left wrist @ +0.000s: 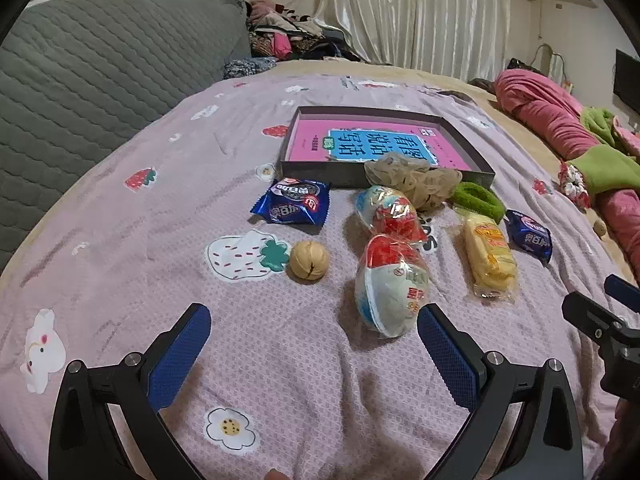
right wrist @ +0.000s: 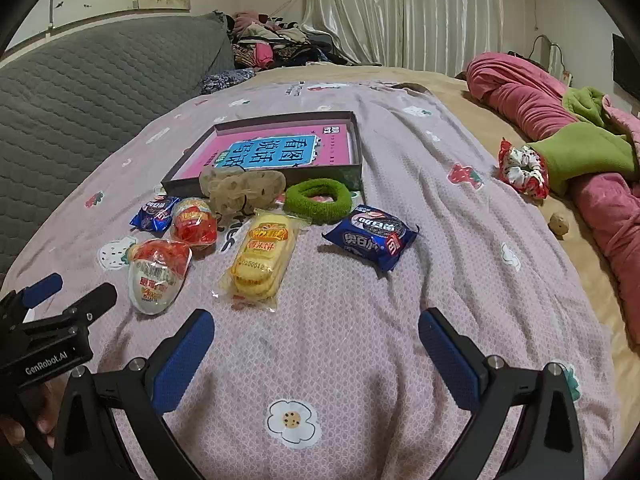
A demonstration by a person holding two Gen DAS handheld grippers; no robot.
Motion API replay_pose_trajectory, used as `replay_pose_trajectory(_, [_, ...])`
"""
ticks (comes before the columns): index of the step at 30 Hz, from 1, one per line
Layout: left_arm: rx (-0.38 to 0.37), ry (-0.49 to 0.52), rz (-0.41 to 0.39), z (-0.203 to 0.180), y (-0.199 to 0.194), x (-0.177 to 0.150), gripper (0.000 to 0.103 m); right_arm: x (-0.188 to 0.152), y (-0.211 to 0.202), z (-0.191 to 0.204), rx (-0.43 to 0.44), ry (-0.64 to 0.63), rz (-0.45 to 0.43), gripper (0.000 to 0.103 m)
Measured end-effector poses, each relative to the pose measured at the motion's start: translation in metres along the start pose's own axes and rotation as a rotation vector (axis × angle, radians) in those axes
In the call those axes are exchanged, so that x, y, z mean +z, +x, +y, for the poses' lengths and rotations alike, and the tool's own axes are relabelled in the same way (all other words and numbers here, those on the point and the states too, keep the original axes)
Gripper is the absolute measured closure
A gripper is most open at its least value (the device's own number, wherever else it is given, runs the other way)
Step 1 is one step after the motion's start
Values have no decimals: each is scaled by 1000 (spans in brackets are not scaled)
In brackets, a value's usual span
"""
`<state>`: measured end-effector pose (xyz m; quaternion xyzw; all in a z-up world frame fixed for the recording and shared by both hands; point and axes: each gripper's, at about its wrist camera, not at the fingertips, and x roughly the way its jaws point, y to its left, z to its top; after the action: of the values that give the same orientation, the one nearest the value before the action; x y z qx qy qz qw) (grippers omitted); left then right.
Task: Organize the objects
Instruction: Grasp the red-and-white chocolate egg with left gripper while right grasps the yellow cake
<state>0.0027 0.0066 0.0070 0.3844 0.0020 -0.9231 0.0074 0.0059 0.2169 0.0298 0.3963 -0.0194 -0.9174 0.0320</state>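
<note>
A dark shallow box with a pink book inside lies on the lilac bedspread. In front of it lie a beige scrunchie, a green hair tie, two blue cookie packets, two red-and-white egg-shaped snacks, a yellow biscuit pack and a walnut. My left gripper hovers open just short of the nearer egg snack, holding nothing. My right gripper hangs open over bare cloth, near the biscuit pack, also holding nothing.
A red floral scrunchie and a second walnut lie at the right on the tan sheet. Pink and green bedding is piled along the right side. A grey quilted headboard rises at the left.
</note>
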Motion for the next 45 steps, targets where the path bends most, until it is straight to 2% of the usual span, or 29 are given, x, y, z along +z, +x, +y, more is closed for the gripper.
replay_pose_trajectory(20, [-1, 21, 19, -14, 11, 7, 0, 17, 6, 3, 32, 8, 17, 0])
replay_pose_trajectory(36, [-13, 38, 48, -25, 39, 12, 0, 37, 47, 13, 52, 35, 103, 0])
replay_pose_trajectory(45, [-31, 37, 57, -29, 58, 17, 0, 45, 74, 21, 29, 36, 161, 6])
